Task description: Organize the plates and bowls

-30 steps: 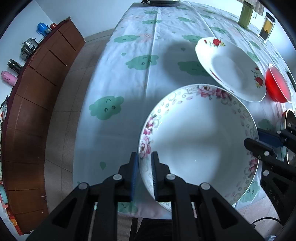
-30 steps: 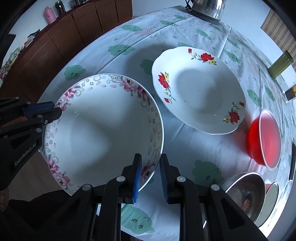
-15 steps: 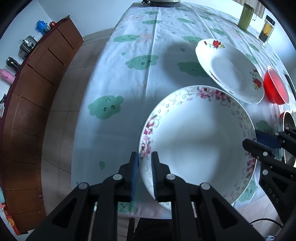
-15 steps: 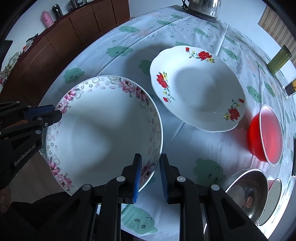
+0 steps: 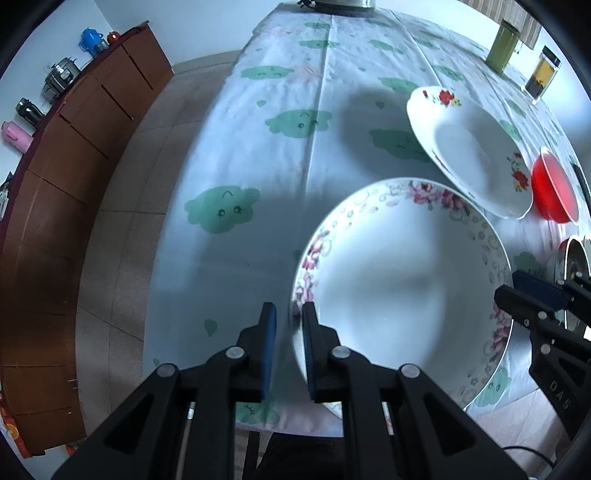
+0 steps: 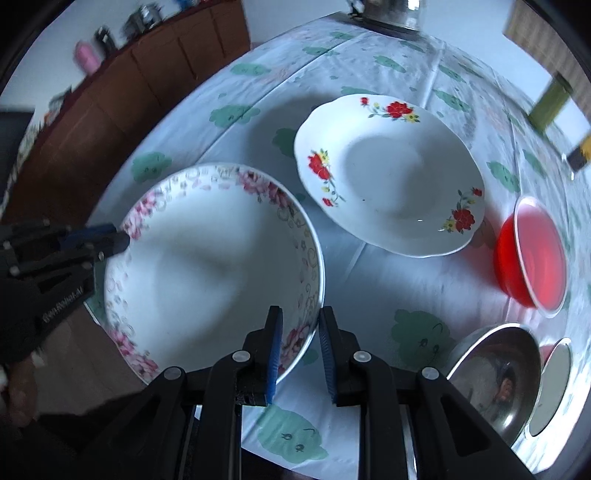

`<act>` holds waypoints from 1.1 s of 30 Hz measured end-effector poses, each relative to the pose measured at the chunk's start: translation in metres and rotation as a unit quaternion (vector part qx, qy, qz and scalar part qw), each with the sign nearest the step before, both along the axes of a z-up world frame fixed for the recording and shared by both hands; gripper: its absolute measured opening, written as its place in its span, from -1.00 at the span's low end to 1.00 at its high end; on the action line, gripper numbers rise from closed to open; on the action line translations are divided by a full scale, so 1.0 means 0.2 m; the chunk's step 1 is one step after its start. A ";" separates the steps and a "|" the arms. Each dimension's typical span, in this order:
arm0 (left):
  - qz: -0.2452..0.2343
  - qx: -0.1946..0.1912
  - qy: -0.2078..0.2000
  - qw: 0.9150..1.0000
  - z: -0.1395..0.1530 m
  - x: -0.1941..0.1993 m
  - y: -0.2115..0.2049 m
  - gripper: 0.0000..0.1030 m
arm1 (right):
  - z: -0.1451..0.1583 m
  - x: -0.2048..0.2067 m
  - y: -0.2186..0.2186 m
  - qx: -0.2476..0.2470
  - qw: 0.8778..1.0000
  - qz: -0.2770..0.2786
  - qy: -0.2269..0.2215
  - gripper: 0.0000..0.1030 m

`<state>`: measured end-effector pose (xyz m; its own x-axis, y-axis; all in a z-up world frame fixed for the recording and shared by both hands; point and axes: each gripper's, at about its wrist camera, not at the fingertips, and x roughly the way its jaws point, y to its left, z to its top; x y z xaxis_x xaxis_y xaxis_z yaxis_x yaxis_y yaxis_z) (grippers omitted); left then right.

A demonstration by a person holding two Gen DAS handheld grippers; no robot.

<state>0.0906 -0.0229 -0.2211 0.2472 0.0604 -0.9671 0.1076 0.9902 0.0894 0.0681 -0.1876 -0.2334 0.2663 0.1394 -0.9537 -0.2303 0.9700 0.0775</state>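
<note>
A large white bowl with a pink flower rim [image 5: 399, 280] [image 6: 210, 273] is held over the table's near edge. My left gripper [image 5: 289, 317] is shut on its left rim. My right gripper [image 6: 300, 325] is shut on its right rim and shows in the left wrist view [image 5: 517, 291]. A white plate with red flowers [image 5: 469, 147] [image 6: 391, 173] lies beyond it on the cloud-print tablecloth [image 5: 295, 155].
A red bowl [image 6: 532, 251] [image 5: 554, 188] sits right of the plate. A steel bowl [image 6: 495, 373] and another dish [image 6: 554, 384] lie at the near right. Two jars [image 5: 517, 55] stand far right, a kettle [image 6: 391, 14] at the far end. A brown sideboard [image 5: 55, 177] lines the left.
Both grippers have carried the pink-rimmed bowl a little forward toward the red-flower plate. The right wrist view is blurred by motion.
</note>
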 end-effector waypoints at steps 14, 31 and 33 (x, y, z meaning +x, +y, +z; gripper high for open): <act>-0.013 -0.019 -0.037 0.999 0.10 0.06 -0.02 0.15 | 0.05 0.02 -0.04 0.036 0.999 -0.037 -0.011 -0.47; -0.054 -0.020 -0.045 0.997 0.13 0.18 -0.12 0.42 | 0.12 0.09 -0.20 0.057 0.993 -0.100 -0.032 -0.01; -0.060 -0.027 -0.042 0.997 0.14 0.20 -0.14 0.42 | 0.13 0.11 -0.22 0.062 0.992 -0.109 -0.032 -0.01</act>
